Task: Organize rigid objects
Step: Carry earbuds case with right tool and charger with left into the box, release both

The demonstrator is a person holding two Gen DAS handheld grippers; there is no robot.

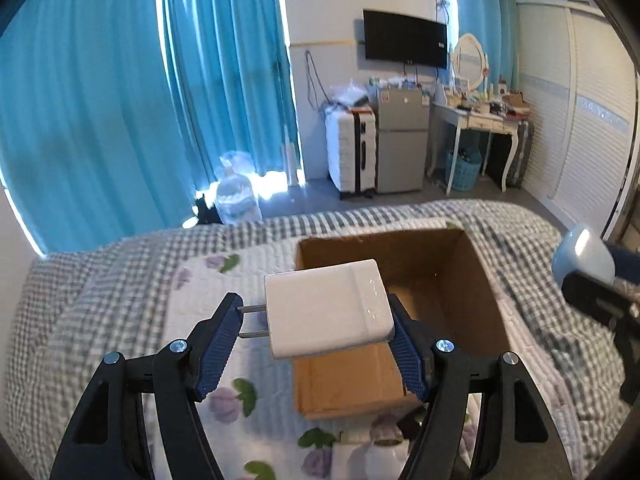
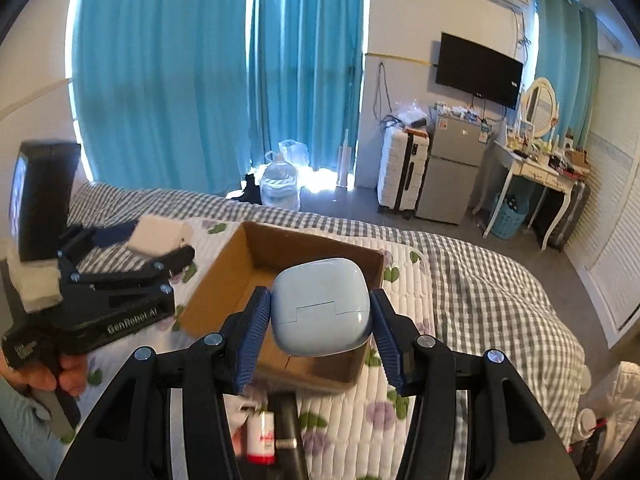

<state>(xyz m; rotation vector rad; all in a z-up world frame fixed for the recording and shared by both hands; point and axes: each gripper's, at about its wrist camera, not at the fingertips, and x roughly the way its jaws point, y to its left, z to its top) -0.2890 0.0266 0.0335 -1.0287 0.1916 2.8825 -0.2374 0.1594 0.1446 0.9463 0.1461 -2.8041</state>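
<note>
Left gripper [image 1: 316, 316] pinching white charger [image 1: 326, 308] over cardboard box [image 1: 440, 276], prongs at 9 o'clock. Right gripper [image 2: 318, 316] clamped on blue earbud case [image 2: 320, 306] above same box, nothing blocking the drop. Only right wrist view shows red-capped tube [image 2: 262, 438] plus dark object on quilt [image 2: 460, 280] at 6 o'clock. One box, one charger, one case.
</note>
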